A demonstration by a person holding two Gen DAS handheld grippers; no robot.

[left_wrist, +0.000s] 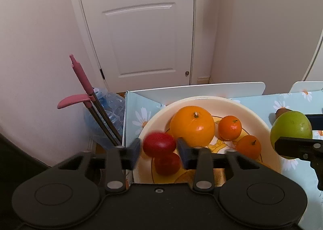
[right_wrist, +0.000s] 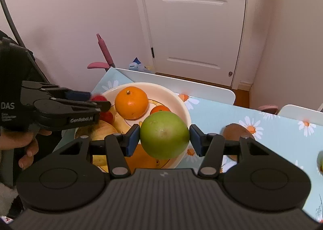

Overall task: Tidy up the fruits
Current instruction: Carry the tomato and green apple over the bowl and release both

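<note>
A cream bowl (left_wrist: 252, 112) on the daisy tablecloth holds a large orange (left_wrist: 192, 127), two small oranges (left_wrist: 230, 128) and a red fruit (left_wrist: 167, 164). My left gripper (left_wrist: 158, 149) hangs over the bowl's left rim with its jaws apart; a blurred red fruit (left_wrist: 159, 144) sits between the pads with gaps on both sides. My right gripper (right_wrist: 164, 137) is shut on a green apple (right_wrist: 164, 135), held above the bowl's (right_wrist: 181, 104) right edge. The apple also shows in the left wrist view (left_wrist: 290, 131). A yellowish apple (right_wrist: 101, 131) lies in the bowl under the left gripper (right_wrist: 97, 102).
A brown kiwi (right_wrist: 234, 132) lies on the tablecloth (right_wrist: 272, 120) right of the bowl. White chair backs (right_wrist: 181, 84) stand behind the table. A pink-handled tool (left_wrist: 80, 80) and a water jug (left_wrist: 107, 112) stand by the wall, before a white door (left_wrist: 145, 27).
</note>
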